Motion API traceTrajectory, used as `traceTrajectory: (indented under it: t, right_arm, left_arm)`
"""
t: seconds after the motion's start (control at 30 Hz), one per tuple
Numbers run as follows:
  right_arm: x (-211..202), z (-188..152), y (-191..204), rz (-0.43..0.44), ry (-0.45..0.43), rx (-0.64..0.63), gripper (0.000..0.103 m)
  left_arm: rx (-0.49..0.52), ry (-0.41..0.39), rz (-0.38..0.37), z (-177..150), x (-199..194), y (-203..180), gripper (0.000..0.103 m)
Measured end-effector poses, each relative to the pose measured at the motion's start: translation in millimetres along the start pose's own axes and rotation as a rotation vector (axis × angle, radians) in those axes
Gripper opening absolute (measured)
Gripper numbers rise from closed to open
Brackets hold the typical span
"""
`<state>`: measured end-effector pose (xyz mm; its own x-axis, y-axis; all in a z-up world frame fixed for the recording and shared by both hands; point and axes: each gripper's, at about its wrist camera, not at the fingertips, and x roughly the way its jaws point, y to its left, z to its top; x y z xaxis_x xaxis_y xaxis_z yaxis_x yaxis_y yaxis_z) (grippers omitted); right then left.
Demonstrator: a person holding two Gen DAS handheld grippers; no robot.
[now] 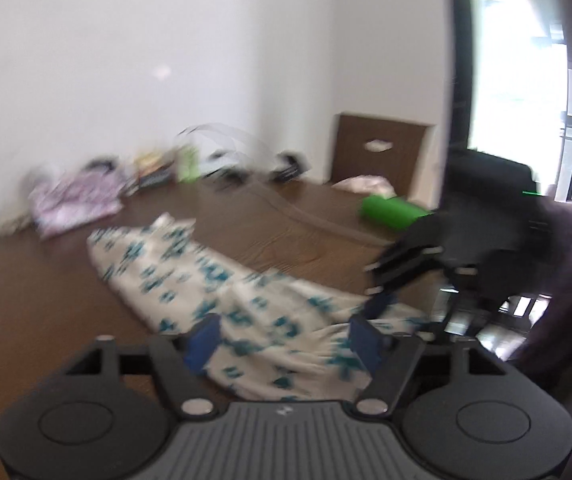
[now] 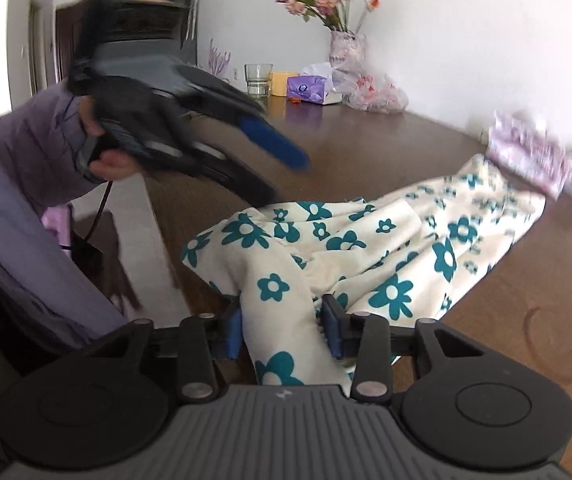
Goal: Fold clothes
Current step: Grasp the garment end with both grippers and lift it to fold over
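Right claw grips the floral garment on the table.

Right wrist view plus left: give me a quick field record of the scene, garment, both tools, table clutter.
garment: cream cloth with teal flower print, lying crumpled on the wooden table
right tool: shut on a bunched fold of the cloth, near the table's edge
left tool: open, pads clear of the cloth, above it; blurred
left tool holder: hand in a purple sleeve
far clutter: glass, tissue pack, vase of pink flowers
other: green roll, pink folded cloth
fold state: not yet folded
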<state>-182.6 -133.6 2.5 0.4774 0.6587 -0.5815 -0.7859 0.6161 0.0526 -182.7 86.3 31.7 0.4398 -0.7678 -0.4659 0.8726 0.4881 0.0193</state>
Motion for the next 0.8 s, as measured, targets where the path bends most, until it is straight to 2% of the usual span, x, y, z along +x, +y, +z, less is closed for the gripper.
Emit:
traceTrajectory:
  t: [0.03, 0.07, 0.17, 0.33, 0.43, 0.5, 0.53, 0.57, 0.6, 0.67, 0.7, 0.73, 0.77, 0.8]
  right_arm:
    - [-1.7, 0.5, -7.2, 0.03, 0.001, 0.038, 0.036]
    - [-3.2, 0.7, -14.6, 0.059, 0.001, 0.076, 0.036]
    - [-4.0, 4.8, -35.9, 0.136, 0.005, 0.175, 0.033]
    - [-4.5, 11.2, -51.7, 0.259, 0.026, 0.27, 0.032]
    - [-7.2, 15.9, -50.4, 0.317, 0.061, 0.284, 0.032]
    - [-11.0, 18.9, -47.3, 0.342, 0.075, 0.298, 0.032]
    - [-13.3, 19.8, -46.4, 0.357, 0.078, 0.313, 0.032]
    - [-16.9, 20.1, -45.6, 0.371, 0.078, 0.329, 0.032]
    - [-21.2, 19.8, -43.9, 0.377, 0.078, 0.341, 0.032]
    - [-33.1, 18.4, -38.0, 0.354, 0.059, 0.332, 0.038]
    - [-41.4, 17.2, -33.6, 0.337, 0.037, 0.321, 0.045]
    - [-51.9, 13.2, -30.9, 0.321, -0.011, 0.306, 0.062]
    - [-62.3, 9.2, -28.3, 0.304, -0.059, 0.291, 0.072]
    - [-72.7, 5.2, -25.7, 0.287, -0.107, 0.276, 0.087]
  left_arm:
    - [0.065, 0.002, -0.03, -0.4, -3.6, -11.7, 0.091]
    - [0.131, 0.006, -0.055, -1.4, -6.3, -23.3, 0.092]
    - [0.312, 0.046, -0.007, -17.2, 4.7, -53.2, 0.091]
    - [0.452, 0.042, 0.101, -39.4, 30.3, -67.4, 0.089]
    - [0.527, 0.031, 0.08, -44.0, 43.6, -69.7, 0.087]
    - [0.516, 0.06, 0.02, -45.0, 52.4, -64.7, 0.073]
    - [0.491, 0.083, -0.004, -44.5, 56.1, -60.3, 0.059]
    - [0.462, 0.103, -0.028, -43.6, 59.3, -55.6, 0.038]
    - [0.41, 0.105, -0.054, -40.6, 59.5, -48.6, 0.032]
    - [0.296, 0.107, -0.103, -34.8, 58.9, -32.6, 0.028]
    - [0.236, 0.107, -0.125, -32.2, 58.0, -23.8, 0.027]
    - [0.183, 0.106, -0.147, -30.2, 56.6, -15.2, 0.026]
    - [0.127, 0.106, -0.17, -28.2, 55.5, -6.8, 0.025]
    - [0.073, 0.107, -0.193, -26.2, 54.3, 1.4, 0.025]
